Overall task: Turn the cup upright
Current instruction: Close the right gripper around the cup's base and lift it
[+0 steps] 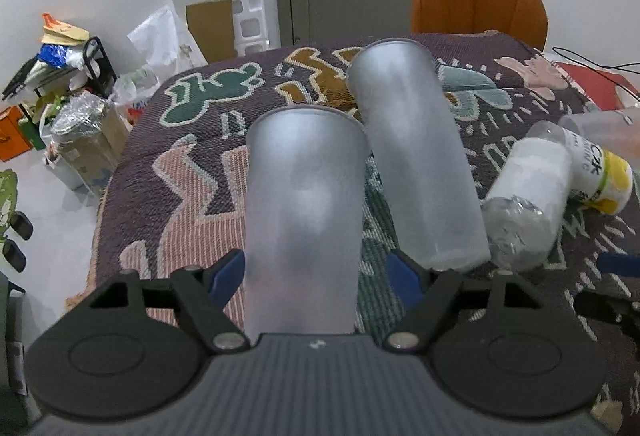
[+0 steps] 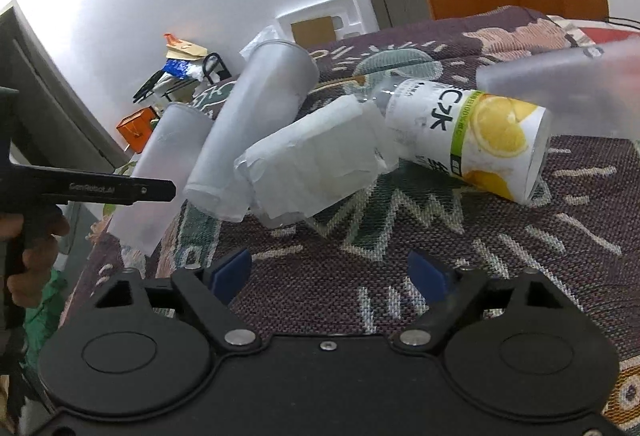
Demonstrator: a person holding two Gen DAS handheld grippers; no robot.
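Between my left jaws stands a frosted cup (image 1: 304,220), close against the lens, its closed end pointing away toward the far side of the tabletop (image 1: 168,204). The blue pads (image 1: 226,272) sit on either side of it; the left pad touches the wall, the right one shows a thin gap, so I judge the left gripper (image 1: 316,276) is pinching the cup only lightly, if at all. From the right wrist view the same cup (image 2: 160,172) hangs near the left edge of the patterned cloth. My right gripper (image 2: 332,272) has its jaws spread wide over bare cloth, holding nothing.

Just right of the held cup a second frosted cup (image 1: 416,160) leans, and beyond it lie a wrapped white bottle (image 1: 528,196) and a lemon-label bottle (image 1: 600,176), all crowded together.

The risk, as I see it: the frosted wall looks slick, and a loose pinch could let the cup slide out while I rotate it. Swinging it to the right could also knock the leaning cup into the bottles and roll them. The cloth is soft and uneven, so a narrow base may tip when released.
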